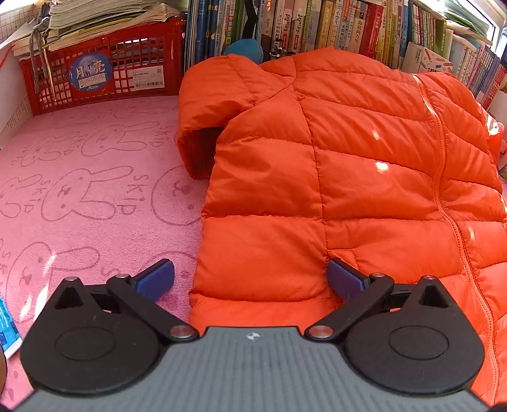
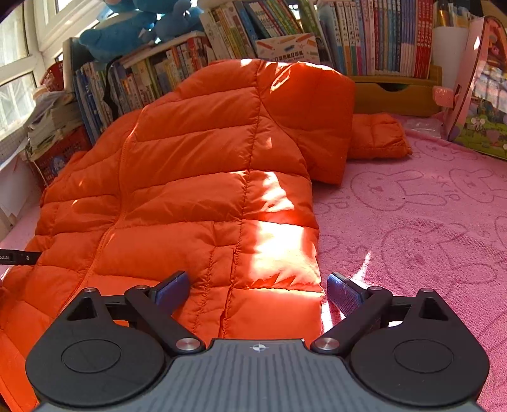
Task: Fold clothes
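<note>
A pink towel point(image 1: 79, 190) printed with rabbit outlines covered the whole work surface, and everything else is placed here against the orange puffer jacket point(image 1: 348, 174) spread across it. The jacket lay flat, zipper closed, with its hem toward both cameras and its collar end up against a row of upright books point(image 1: 317, 25) behind it. One sleeve point(image 1: 202, 104) bent out from the jacket's shoulder toward a red plastic basket point(image 1: 101, 73) loaded with stacked papers; in the right wrist view the other sleeve point(image 2: 374, 136) stuck out past the jacket's far side, its cuff resting on the towel. Blue plush toys point(image 2: 133, 28) sat on the books beyond the jacket.

The left gripper point(image 1: 250, 279) was spread wide over the jacket's hem corner: one blue pad over the towel just beside the edge, the other over the quilted fabric, neither pressing on it. The right gripper point(image 2: 258, 288) straddled the opposite hem corner, its jaws wide but closing slightly, fabric between them and not yet pinched.
</note>
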{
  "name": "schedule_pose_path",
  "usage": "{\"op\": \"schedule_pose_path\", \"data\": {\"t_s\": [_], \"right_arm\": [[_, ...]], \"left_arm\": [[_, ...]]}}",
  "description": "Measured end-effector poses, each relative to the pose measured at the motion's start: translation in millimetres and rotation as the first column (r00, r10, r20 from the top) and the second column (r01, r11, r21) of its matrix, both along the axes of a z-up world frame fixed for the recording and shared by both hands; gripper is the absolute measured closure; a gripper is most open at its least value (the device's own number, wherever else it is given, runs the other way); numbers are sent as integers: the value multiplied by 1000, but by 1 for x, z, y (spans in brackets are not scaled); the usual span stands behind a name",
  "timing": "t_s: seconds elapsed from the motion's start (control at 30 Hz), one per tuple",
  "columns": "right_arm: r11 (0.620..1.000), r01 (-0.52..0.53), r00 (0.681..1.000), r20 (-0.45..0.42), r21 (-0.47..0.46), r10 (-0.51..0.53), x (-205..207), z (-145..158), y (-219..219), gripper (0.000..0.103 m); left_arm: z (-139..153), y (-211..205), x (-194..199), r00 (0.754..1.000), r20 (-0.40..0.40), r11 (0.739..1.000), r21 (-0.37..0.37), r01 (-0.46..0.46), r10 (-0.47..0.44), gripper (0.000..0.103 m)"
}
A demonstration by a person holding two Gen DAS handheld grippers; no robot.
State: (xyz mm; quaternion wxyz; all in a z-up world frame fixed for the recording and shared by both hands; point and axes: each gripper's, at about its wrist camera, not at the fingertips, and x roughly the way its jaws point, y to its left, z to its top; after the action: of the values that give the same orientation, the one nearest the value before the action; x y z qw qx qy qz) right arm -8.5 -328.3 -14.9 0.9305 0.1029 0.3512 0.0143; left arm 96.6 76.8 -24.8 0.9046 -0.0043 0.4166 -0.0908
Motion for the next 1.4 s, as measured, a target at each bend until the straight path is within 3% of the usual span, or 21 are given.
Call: {"op": "schedule_pose_path", "data": {"t_s": [0.17,0.4,0.87,1.03,1.13,1.4], "right_arm": [[999,-42,999,-31,-24,41,9,-1,5,0],[993,-85,995,-51,-78,81,20,-2,14,0],[998,-64,998,7,-16,64,34,-4,9,2],[995,-101,994,35,-20,102,25,0,17,42],[992,-122,991,52,-35,124,19,3,20,57],[983,-186,981,63,-13,186,-4,9,23,67]], "left_arm": [[-3,-3,-1,999,32,1000,14,16,-17,0],[-5,-1,2,999,48,1000,1,20,-20,0],[-7,-2,9,997,72,1000,-16,26,-25,0],[-7,-10,-12,994,109,999,31,21,-24,9],[-6,-11,-28,992,127,999,48,18,-24,15],[-4,-6,-65,991,131,998,46,32,-37,15]]}}
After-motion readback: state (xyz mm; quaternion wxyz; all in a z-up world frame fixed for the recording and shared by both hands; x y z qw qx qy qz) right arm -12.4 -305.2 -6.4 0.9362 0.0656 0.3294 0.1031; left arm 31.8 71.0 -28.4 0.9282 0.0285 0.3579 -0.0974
